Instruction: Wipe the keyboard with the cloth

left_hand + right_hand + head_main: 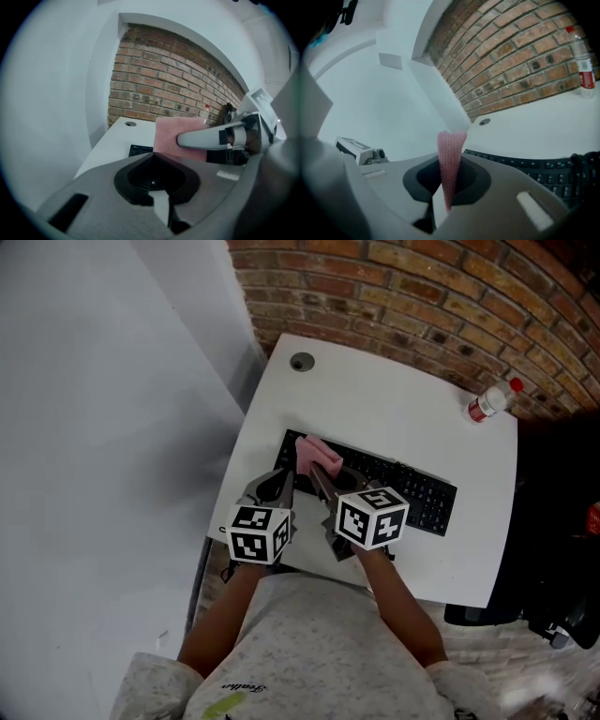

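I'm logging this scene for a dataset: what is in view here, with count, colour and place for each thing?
desk: 1, white, against the brick wall
keyboard: 1, black, near part of desk
cloth: 1, pink, at keyboard's left end
bottle: 1, clear, red cap, desk's far right corner
cable hole: 1, grey, desk's far left corner
brick wall: 1, red-brown, behind desk
left gripper: 1, grey, fingers together, empty
right gripper: 1, grey, fingers shut on cloth

cloth: pink, knitted, pinched upright in my right claw, over keyboard's left end | keyboard: black, flat, slantwise on white counter
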